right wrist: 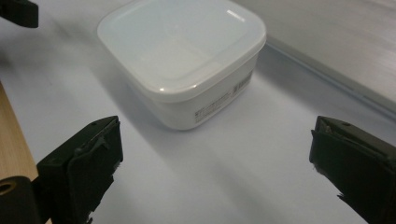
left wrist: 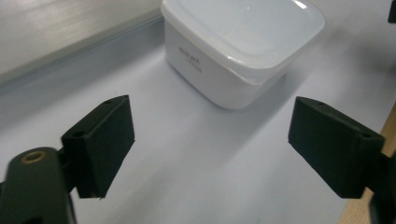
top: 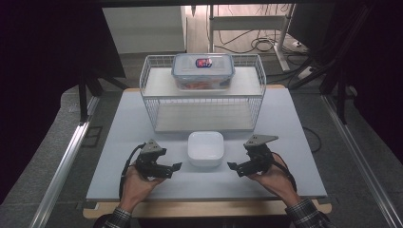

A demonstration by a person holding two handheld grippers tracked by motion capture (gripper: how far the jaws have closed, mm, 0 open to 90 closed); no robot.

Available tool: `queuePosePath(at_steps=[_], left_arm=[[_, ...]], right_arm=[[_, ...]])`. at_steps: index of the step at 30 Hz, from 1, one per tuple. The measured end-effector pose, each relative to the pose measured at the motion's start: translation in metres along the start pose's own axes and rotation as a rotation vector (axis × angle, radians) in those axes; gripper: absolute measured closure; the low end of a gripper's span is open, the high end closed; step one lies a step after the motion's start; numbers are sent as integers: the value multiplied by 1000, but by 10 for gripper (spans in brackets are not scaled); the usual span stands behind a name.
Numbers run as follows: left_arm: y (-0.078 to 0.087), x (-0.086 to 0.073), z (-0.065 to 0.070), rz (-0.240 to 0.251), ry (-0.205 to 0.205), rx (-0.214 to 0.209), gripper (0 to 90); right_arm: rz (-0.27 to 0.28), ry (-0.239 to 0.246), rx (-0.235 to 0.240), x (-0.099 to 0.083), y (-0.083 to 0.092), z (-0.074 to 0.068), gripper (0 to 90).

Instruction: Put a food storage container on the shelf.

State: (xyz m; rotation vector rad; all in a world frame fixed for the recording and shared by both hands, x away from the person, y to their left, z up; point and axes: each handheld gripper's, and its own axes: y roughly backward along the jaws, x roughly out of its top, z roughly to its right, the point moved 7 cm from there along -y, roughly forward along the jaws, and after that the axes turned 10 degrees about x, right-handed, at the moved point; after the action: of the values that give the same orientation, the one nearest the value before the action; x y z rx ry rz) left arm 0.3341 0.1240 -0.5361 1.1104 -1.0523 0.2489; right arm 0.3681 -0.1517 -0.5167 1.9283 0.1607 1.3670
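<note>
A white square tub with a lid [top: 205, 148] stands on the pale table top [top: 119, 142], near its front middle. My left gripper [top: 176, 167] lies to the tub's left, held in a hand and pointing right at it, jaws open and empty. My right gripper [top: 233, 166] mirrors it on the tub's right, also open and empty. In the left gripper view the tub [left wrist: 243, 42] sits beyond the gripper [left wrist: 210, 140], whose jaws stand wide apart. In the right gripper view the tub [right wrist: 182, 51] is likewise ahead of the open gripper [right wrist: 215, 168], not touching it.
A white wire rack [top: 259, 80] with two shelves stands behind the tub. On its top shelf sits a clear lidded box [top: 203, 76] with a small colourful item [top: 204, 62] on the lid. Bare table lies to both sides; a wooden edge [top: 190, 209] runs along the front.
</note>
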Motion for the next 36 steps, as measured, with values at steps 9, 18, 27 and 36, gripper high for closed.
queuePosePath(at_steps=[9, 18, 27, 36], left_arm=[[-1, 20, -4, 14, 12, 11, 243], [-17, 43, 1, 25, 6, -34, 281], [-52, 47, 4, -38, 39, -88, 227], [-69, 39, 11, -71, 60, -157, 150]], right_arm=[[1, -25, 19, 14, 0, 6, 146], [-9, -19, 65, 37, -15, 5, 211], [-40, -55, 78, 41, -44, 17, 227], [-58, -160, 166, 31, -57, 19, 269]])
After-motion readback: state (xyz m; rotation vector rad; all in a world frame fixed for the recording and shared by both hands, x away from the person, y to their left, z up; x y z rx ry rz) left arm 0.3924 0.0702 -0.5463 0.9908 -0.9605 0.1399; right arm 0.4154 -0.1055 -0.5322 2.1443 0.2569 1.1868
